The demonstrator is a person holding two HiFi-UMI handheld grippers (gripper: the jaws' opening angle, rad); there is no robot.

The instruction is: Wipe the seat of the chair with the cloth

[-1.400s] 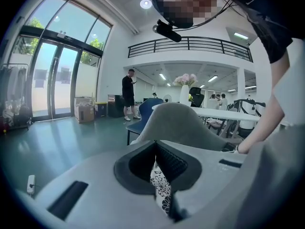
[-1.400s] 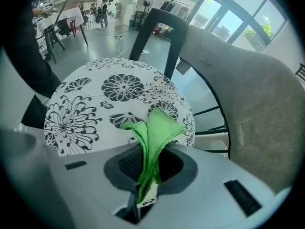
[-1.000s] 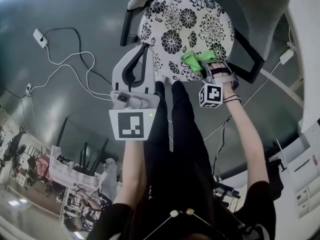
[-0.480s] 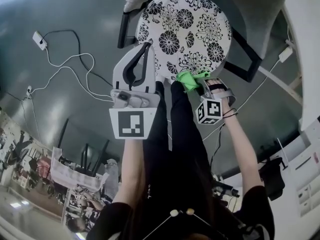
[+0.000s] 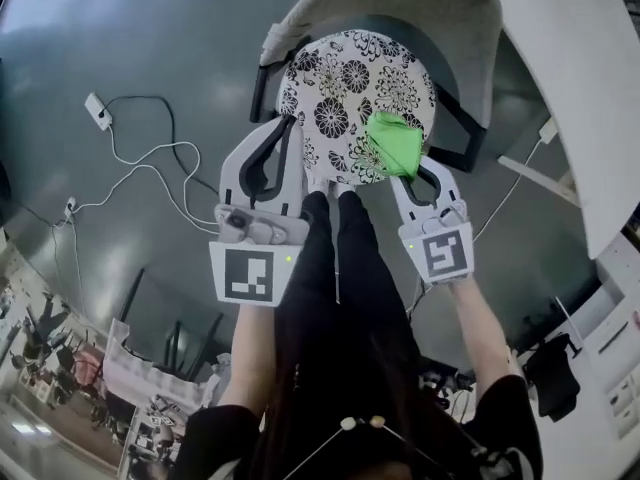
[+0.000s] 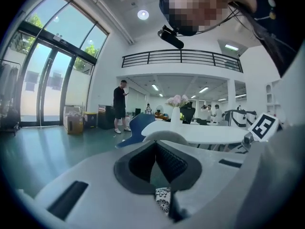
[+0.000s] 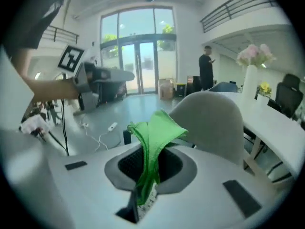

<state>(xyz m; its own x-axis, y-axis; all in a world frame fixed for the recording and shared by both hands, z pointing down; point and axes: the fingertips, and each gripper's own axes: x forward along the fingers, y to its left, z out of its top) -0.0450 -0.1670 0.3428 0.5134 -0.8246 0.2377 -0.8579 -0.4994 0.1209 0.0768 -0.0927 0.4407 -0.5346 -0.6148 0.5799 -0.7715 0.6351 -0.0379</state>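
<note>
The chair seat point(image 5: 345, 83) is round with a black-and-white flower print and sits in a grey shell backrest point(image 5: 410, 3). My right gripper point(image 5: 408, 168) is shut on a green cloth point(image 5: 393, 143), which hangs over the seat's near right edge. In the right gripper view the cloth point(image 7: 155, 132) stands up out of my right gripper point(image 7: 151, 154), in front of the grey backrest point(image 7: 212, 123). My left gripper point(image 5: 287, 126) hovers at the seat's near left edge. Its jaws meet with nothing between them, as the left gripper view point(image 6: 155, 146) also shows.
A white power strip point(image 5: 98, 110) and loose white cables point(image 5: 150, 163) lie on the dark floor to the left. A white table point(image 5: 585, 78) runs along the right, close to the chair. The person's dark legs point(image 5: 345, 258) stand just before the seat.
The right gripper has lifted the cloth off the seat's near edge and turned up level. The head view has shifted, so the chair sits farther away. The left gripper stays shut.
</note>
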